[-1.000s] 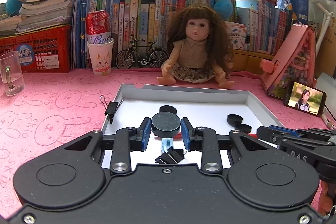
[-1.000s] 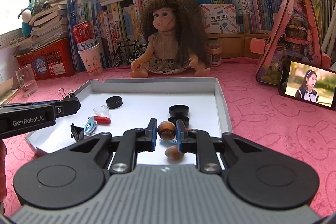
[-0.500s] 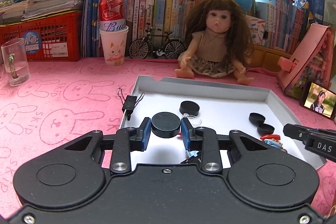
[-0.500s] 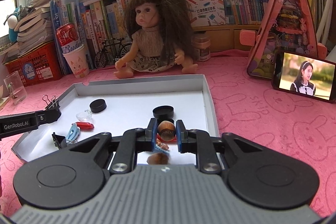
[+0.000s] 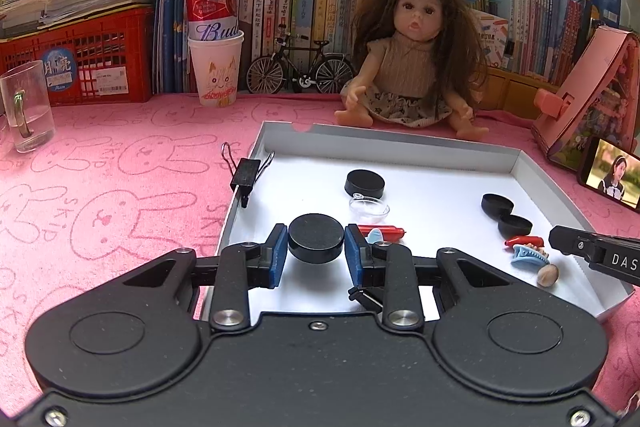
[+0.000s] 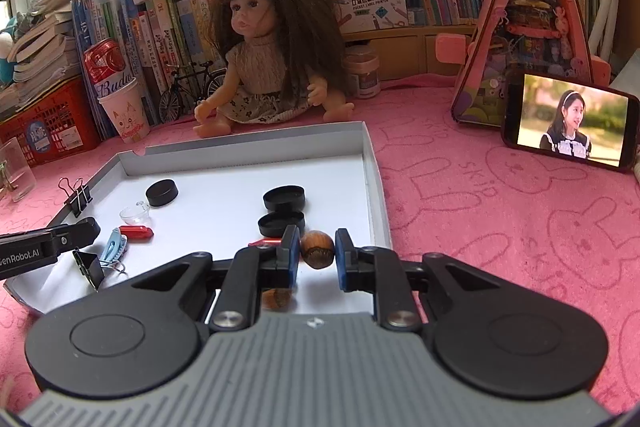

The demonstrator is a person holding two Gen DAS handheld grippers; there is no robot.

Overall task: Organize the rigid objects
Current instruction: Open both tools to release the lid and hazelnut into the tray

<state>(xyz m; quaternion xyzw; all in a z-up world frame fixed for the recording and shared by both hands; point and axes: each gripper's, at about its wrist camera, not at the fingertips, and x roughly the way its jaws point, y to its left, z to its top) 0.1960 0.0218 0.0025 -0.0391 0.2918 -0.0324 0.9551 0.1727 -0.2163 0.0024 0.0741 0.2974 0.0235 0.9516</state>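
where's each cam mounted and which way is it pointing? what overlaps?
Left wrist: on the left hand-held gripper, looking along its fingers over the white tray toward the doll; its jaws clamp a black puck.
Right wrist: on the right hand-held gripper, facing the doll from the tray's right side; its jaws clamp a hazelnut.
Shared: tray, doll, Bud can, phone, each other's gripper tip.

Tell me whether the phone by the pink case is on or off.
On. The phone shows a bright picture of a woman, propped against the pink case.
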